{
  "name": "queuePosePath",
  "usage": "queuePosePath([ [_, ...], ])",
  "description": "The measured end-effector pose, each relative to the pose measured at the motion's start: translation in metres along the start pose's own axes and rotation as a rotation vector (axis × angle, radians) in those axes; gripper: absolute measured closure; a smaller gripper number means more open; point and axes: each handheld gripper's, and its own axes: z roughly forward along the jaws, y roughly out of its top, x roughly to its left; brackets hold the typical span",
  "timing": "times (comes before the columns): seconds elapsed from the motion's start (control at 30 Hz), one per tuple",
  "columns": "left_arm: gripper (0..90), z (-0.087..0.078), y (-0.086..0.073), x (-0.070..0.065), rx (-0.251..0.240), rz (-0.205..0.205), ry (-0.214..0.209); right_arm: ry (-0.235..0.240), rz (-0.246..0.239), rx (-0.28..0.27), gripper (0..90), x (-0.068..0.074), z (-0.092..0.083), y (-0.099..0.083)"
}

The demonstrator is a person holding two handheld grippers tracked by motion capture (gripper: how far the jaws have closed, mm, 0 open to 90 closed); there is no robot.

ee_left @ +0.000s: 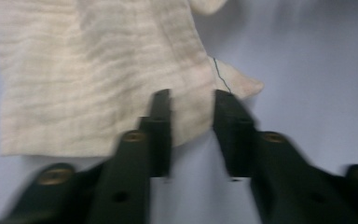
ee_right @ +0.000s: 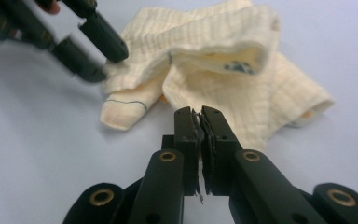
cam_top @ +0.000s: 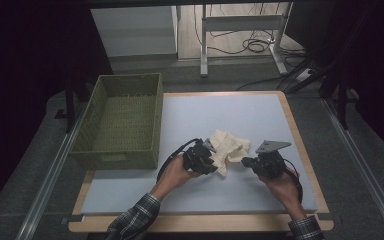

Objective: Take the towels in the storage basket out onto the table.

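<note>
Near the middle of the grey table (cam_top: 260,117) lies a crumpled cream cloth (cam_top: 226,148), and we have a gripper at each side of it; our left gripper (cam_top: 211,161) sits at the cloth's left edge, its jaws standing apart, with a corner of the cloth (ee_left: 121,79) reaching into the gap between them in the left gripper view, though the picture there is blurred and we cannot tell whether the pads touch the fabric; our right gripper (cam_top: 245,161) is just to the right of the cloth, and in the right gripper view its jaws are pressed together (ee_right: 200,122) with no fabric caught between them, their tips close before the near edge of the folded cloth (ee_right: 223,70); that view also shows the left gripper (ee_right: 100,53) at the cloth's far-left corner; a green woven basket (cam_top: 122,120) stands well apart at the table's left side.
</note>
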Motion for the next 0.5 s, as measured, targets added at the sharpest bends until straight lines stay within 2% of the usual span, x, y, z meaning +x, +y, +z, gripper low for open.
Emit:
queuePosePath([
  [0.03, 56.3, 0.007, -0.001, -0.004, 0.023, 0.021, 0.026, -0.007, -0.002, 0.01, 85.1, -0.002, -0.003, 0.001],
  [0.07, 57.0, 0.01, -0.001, -0.005, 0.036, 0.03, 0.045, -0.01, -0.007, 0.014, 85.1, -0.003, -0.003, 0.001],
  [0.1, 60.7, 0.01, -0.001, -0.005, 0.036, 0.03, 0.045, -0.014, -0.007, 0.02, 85.1, -0.004, -0.004, 0.0],
  [0.13, 67.3, 0.012, -0.002, -0.007, 0.038, 0.042, 0.071, -0.017, -0.006, 0.023, 85.1, -0.005, -0.005, 0.0],
  [0.17, 67.3, 0.012, -0.002, -0.007, 0.038, 0.042, 0.092, -0.017, -0.006, 0.023, 85.1, -0.005, -0.005, 0.0],
  [0.27, 84.1, 0.003, -0.001, -0.003, 0.037, 0.02, 0.081, -0.025, 0.011, 0.019, 85.2, -0.01, -0.01, -0.004],
  [0.37, 84.5, -0.005, -0.001, 0.0, 0.019, 0.004, 0.071, -0.025, 0.019, 0.011, 85.1, -0.013, -0.015, -0.005],
  [0.4, 84.2, -0.014, -0.001, 0.004, -0.005, -0.014, 0.062, -0.031, 0.028, 0.004, 85.1, -0.017, -0.021, -0.005],
  [0.5, 84.0, -0.023, 0.0, 0.007, -0.028, -0.03, 0.071, -0.04, 0.033, 0.0, 85.1, -0.02, -0.027, -0.004],
])
